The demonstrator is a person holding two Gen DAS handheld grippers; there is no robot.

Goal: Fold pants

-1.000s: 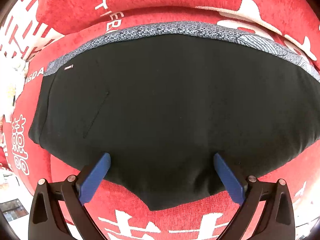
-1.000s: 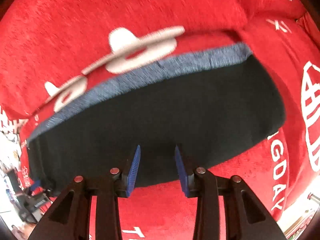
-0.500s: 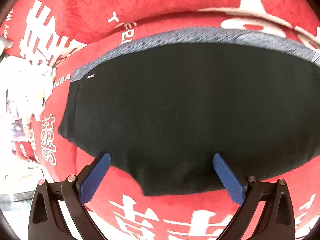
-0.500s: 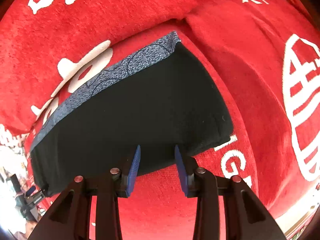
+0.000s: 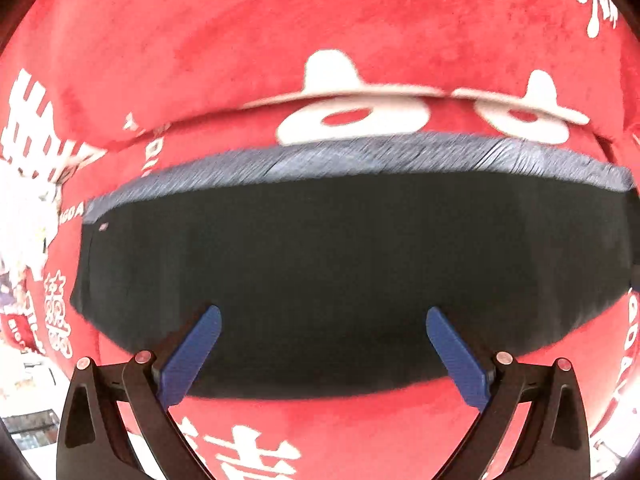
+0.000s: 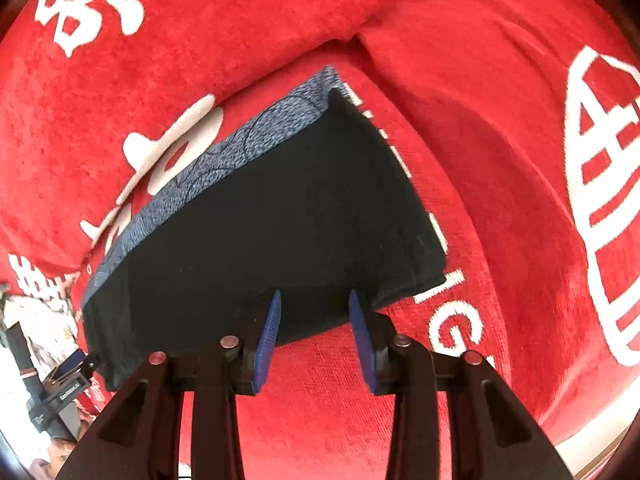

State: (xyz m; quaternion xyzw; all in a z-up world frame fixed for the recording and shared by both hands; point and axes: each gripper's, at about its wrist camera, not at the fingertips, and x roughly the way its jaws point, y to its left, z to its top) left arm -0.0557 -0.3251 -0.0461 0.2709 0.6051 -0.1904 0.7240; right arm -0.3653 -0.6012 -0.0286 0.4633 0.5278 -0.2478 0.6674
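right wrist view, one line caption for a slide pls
Open right gripper above the near edge of folded black pants on a red blanket.

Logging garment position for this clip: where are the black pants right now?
The black pants lie flat on the red cloth, central in both wrist views, their grey waistband on the far edge.

Red plush cover (image 5: 248,52) printed with white characters.
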